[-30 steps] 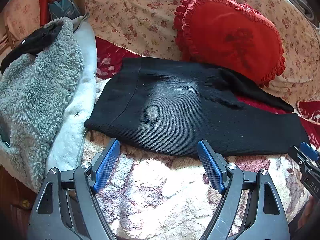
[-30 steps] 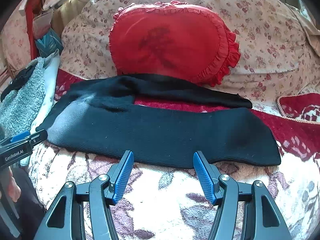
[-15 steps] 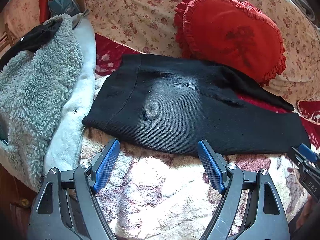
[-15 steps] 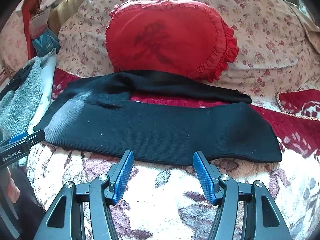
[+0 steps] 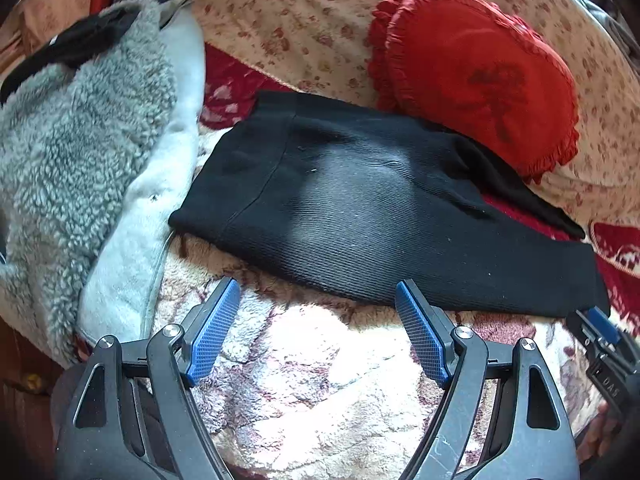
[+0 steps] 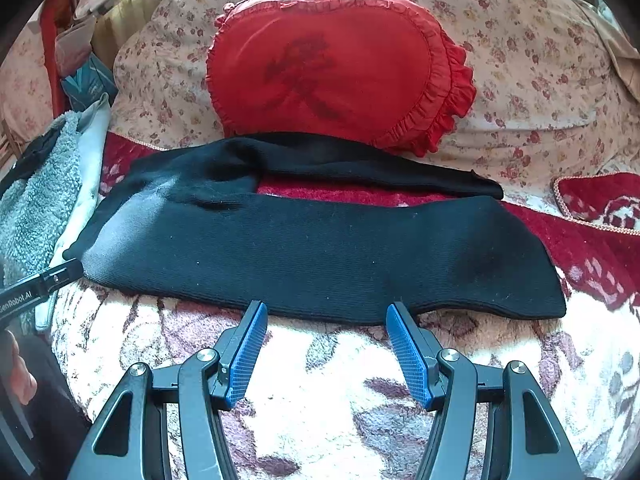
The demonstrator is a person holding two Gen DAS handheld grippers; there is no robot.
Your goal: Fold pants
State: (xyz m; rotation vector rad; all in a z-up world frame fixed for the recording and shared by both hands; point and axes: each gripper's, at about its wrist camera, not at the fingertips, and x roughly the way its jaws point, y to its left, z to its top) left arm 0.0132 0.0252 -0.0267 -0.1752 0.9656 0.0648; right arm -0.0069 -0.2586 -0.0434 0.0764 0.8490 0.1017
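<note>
Black knit pants (image 5: pixel 360 208) lie flat across a sofa seat, waistband at the left, legs running right. In the right wrist view the pants (image 6: pixel 320 248) show both legs, the near leg wide and the far leg thin against the back cushion. My left gripper (image 5: pixel 318 292) is open and empty, just short of the near edge below the waist part. My right gripper (image 6: pixel 324 312) is open and empty, its fingertips at the near leg's front edge. The right gripper's tip (image 5: pixel 600 328) shows at the left view's right edge.
A red heart-shaped ruffled cushion (image 6: pixel 332 68) leans on the floral sofa back (image 6: pixel 520 60) behind the pants. A grey fleece garment (image 5: pixel 80 152) is piled at the left by the waistband. A plush floral blanket (image 6: pixel 340 380) covers the seat front.
Both grippers have crept slightly forward toward the pants' near edge. The pants have not moved and both grippers stay open.
</note>
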